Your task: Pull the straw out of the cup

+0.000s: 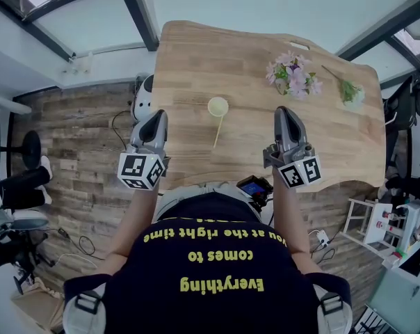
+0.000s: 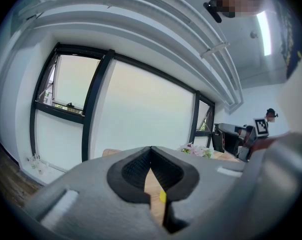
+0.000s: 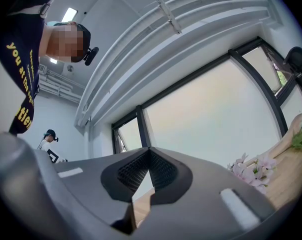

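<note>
Two grippers, one cup, one straw.

Head view: the cup stands upright near the middle of the wooden table, well in from every edge. The straw leans out of it toward the near edge. The left gripper and right gripper hover over the near edge, one on each side of the cup, touching nothing. Flowers and a green sprig lie toward the far right corner.

Left gripper view: jaws pressed together at the tips, nothing pinched. A yellow sliver, possibly the straw, shows through the gap below them.

Right gripper view: jaws pressed together, empty.

Handling note: the jaws likely need spreading first. One gripper would best steady the cup's wall while the other pinches the straw's free end and draws it along its own slant, or the light cup may tip.
</note>
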Motion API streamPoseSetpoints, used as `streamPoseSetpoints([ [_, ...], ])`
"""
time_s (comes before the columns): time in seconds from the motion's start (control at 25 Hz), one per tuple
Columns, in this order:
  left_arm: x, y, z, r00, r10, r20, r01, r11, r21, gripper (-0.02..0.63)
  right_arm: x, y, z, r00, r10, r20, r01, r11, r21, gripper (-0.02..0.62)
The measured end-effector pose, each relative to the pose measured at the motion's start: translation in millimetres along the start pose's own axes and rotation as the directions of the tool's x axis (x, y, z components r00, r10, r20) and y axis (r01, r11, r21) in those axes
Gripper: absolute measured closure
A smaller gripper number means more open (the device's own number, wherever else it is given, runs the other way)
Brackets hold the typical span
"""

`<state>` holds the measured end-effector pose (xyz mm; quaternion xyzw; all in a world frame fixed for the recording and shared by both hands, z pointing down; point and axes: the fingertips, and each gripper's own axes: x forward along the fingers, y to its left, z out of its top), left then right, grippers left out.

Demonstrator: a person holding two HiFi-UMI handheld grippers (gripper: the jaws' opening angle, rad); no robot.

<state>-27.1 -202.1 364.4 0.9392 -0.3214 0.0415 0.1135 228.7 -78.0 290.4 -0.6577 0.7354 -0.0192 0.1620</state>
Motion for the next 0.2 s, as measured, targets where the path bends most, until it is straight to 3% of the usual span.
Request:
streamPoseSetpoints([
  [0.2,4.0,-2.0,-1.1,1.0,-0.009,-0.004,0.009,1.0,0.002,0.605,0.0,-2.7,-1.3,1.0,-0.005,-0.005,0.005,1.0,-0.002,0.589],
])
